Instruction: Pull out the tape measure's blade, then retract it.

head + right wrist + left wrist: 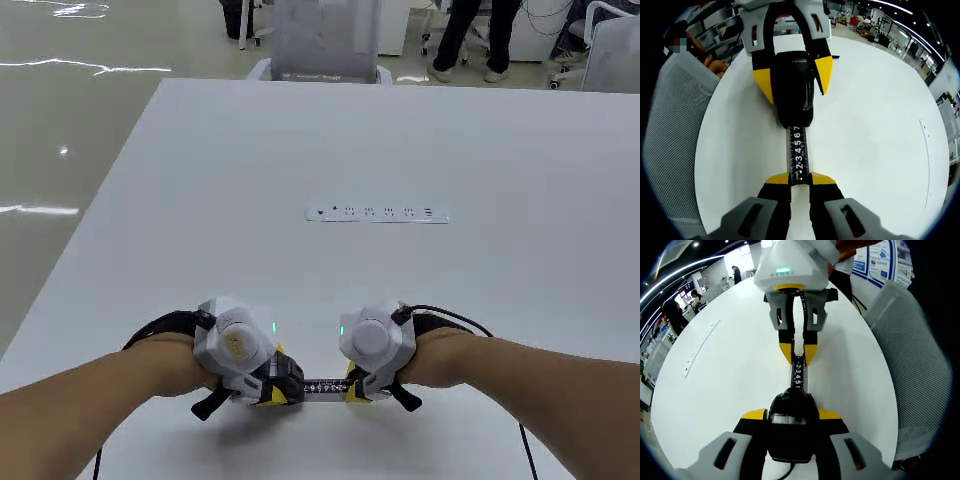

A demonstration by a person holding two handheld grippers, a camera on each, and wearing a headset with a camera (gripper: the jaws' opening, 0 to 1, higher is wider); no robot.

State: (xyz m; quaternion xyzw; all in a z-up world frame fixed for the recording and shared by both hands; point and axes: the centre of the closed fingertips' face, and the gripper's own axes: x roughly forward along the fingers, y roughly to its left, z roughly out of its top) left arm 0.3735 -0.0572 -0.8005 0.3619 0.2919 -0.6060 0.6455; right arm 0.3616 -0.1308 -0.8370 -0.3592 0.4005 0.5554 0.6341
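Note:
My left gripper (792, 414) is shut on the black tape measure case (792, 420), held just above the white table. In the head view the case (281, 385) sits under the left gripper (262, 388). A short length of blade (323, 385) with printed numbers runs from the case to my right gripper (357, 388). The right gripper (800, 178) is shut on the blade's tip, and the blade (797, 152) reads up to about 7. Facing it, the case (795, 85) sits between the left gripper's yellow-tipped jaws. The blade (797, 372) is straight and level.
A white power strip (377, 213) lies flat in the middle of the white table (400, 140). A mesh chair (325, 40) stands at the far edge, and people stand beyond it. The near table edge is just below the grippers.

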